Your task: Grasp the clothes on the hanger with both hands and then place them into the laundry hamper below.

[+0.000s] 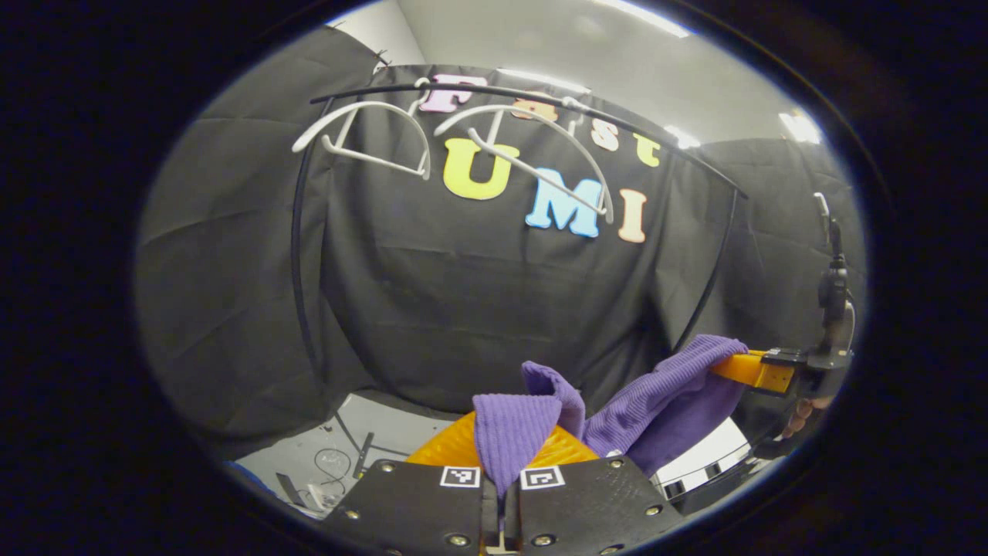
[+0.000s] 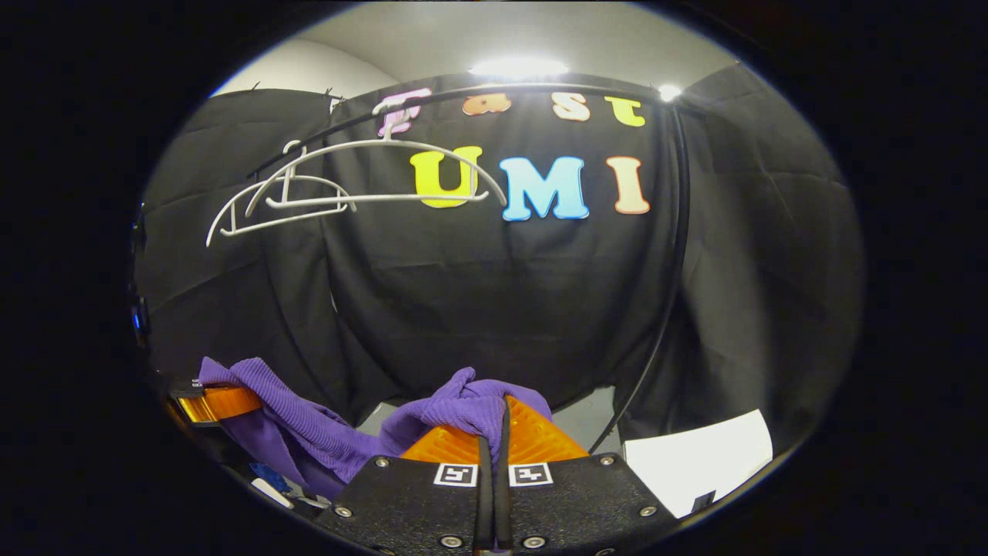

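My left gripper (image 1: 505, 452) points level toward the booth wall, its fingers pinched tight on a fold of the purple garment (image 1: 517, 432), which stands up between them. From there the cloth sags and runs across to my right gripper (image 1: 752, 371), seen side-on with my hand (image 1: 803, 417) behind it, clamped on the other end. In the right gripper view, the right gripper (image 2: 494, 432) is closed on a bunched edge of the garment (image 2: 463, 405). Two bare white hangers (image 1: 532, 154) hang on the black rail (image 1: 617, 120) above, well clear of the cloth.
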The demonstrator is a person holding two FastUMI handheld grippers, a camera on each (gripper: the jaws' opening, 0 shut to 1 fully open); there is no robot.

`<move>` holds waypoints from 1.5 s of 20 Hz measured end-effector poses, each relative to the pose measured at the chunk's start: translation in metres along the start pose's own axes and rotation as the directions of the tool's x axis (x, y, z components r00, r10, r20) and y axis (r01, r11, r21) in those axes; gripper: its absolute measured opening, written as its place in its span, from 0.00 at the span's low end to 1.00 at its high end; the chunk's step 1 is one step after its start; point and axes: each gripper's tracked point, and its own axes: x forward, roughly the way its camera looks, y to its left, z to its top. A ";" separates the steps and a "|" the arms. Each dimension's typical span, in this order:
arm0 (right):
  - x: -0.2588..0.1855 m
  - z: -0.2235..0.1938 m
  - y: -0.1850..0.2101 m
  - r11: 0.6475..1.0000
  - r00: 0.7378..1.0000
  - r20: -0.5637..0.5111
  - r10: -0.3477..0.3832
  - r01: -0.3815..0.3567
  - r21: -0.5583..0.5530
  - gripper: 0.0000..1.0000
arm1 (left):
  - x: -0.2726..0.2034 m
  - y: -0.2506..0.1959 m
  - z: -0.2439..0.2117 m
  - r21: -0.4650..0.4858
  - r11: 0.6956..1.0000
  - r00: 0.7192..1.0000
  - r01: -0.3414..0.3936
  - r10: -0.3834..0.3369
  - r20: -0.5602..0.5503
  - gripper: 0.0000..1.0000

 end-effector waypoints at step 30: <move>0.059 -0.218 0.007 0.984 0.875 -0.481 0.050 0.040 0.175 0.03 | 0.096 -0.007 -0.209 -0.030 0.999 0.923 0.036 -0.045 -0.383 0.05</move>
